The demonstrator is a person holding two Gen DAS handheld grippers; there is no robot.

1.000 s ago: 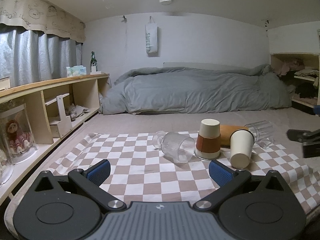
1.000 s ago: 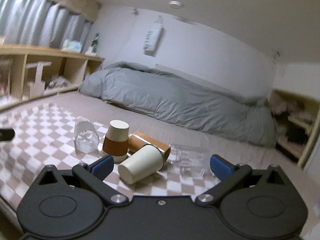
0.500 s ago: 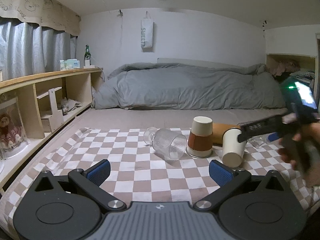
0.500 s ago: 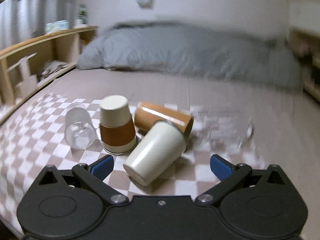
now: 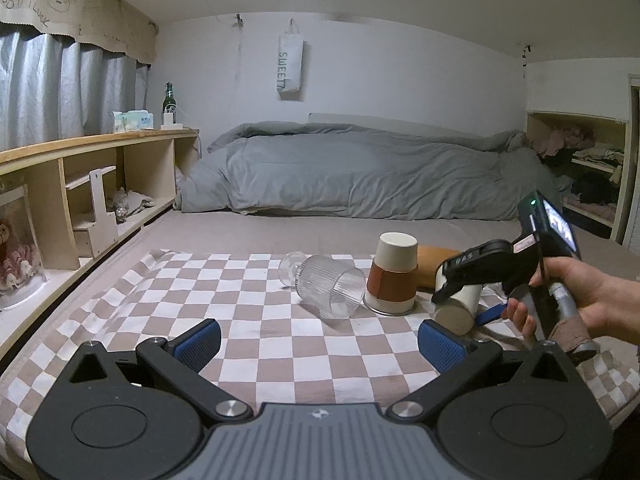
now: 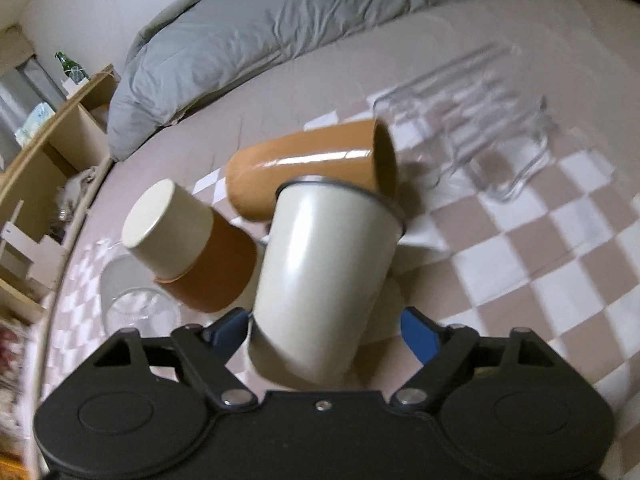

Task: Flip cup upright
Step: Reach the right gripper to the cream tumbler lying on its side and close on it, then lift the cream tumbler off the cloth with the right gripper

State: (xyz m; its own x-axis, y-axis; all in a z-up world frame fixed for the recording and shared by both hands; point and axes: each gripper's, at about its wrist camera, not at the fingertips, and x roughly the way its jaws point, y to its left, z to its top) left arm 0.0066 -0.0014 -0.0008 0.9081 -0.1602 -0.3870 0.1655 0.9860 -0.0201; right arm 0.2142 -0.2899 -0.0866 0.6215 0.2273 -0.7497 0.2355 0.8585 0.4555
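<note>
Since a second ago the right gripper (image 6: 324,328) has closed in from the right edge of the checkered cloth (image 5: 280,344) onto the cream cup (image 6: 320,280). Cup lies tilted near the cloth's far right corner, rim resting against the brown tumbler (image 6: 308,164). Right jaws straddle its base end; contact not confirmed, cannot tell if clamped. Left gripper (image 5: 320,340) idle, jaws apart, over the near edge. Advice: squeeze low on the wall, lift clear of the sleeved paper cup (image 6: 188,248) and the tumbler, then rotate rim-up.
</note>
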